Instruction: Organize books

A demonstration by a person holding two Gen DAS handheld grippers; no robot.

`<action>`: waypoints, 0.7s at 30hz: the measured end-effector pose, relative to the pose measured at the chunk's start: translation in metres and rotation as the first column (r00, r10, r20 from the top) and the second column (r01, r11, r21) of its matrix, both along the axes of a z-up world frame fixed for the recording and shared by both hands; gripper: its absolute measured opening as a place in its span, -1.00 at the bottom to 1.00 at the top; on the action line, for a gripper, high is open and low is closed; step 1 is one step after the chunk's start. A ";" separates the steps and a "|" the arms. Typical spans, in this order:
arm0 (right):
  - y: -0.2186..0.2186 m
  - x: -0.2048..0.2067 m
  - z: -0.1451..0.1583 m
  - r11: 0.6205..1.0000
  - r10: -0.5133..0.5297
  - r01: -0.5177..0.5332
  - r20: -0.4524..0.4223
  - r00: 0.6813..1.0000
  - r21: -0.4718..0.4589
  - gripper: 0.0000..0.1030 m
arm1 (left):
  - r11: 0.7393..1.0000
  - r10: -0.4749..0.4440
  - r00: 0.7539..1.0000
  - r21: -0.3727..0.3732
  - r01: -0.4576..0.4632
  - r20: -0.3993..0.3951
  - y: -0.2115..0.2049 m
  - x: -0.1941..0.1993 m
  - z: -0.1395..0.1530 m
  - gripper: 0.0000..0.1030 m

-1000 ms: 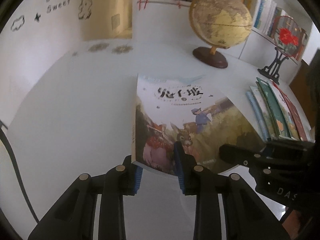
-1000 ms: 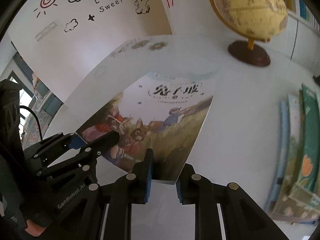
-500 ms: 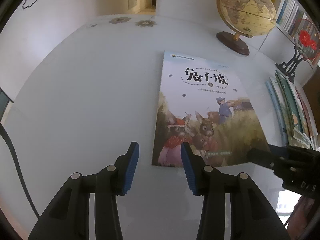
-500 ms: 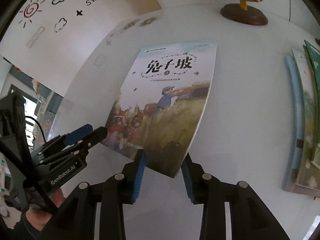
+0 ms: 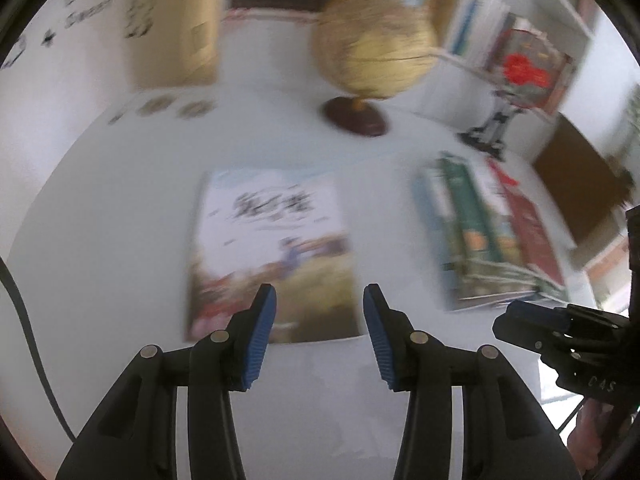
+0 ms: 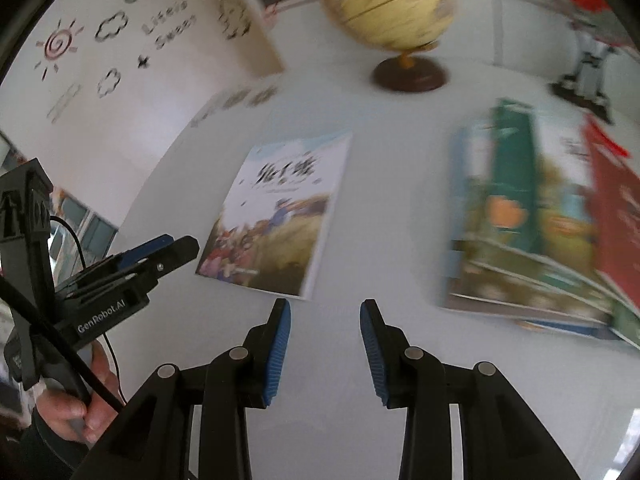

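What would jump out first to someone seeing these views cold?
The picture book lying flat and alone mid-table, just ahead of both grippers, neither holding anything. Behind it stands a yellow globe on a dark base, and to the right lies a fanned row of books.

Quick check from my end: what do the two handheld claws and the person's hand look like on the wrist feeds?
Both claws are matte black, with ribbed blue pads on the fingers and round silver pivot pins. The left claw carries white "GenRobot.AI" lettering on its side and trails a thin black cable. The right claw shows part of some white lettering. The person's left hand comes out of a dark sleeve.
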State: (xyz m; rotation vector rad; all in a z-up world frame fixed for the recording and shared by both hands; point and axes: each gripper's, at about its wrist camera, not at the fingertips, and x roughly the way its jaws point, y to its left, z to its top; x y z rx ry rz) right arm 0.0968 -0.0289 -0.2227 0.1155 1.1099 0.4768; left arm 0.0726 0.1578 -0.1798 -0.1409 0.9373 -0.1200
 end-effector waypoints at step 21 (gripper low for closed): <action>-0.287 0.012 0.042 0.893 -0.444 0.449 0.108 0.889 -0.021 0.03 | 0.909 -0.392 0.918 -0.126 0.396 0.062 -0.264 0.091 0.013 0.58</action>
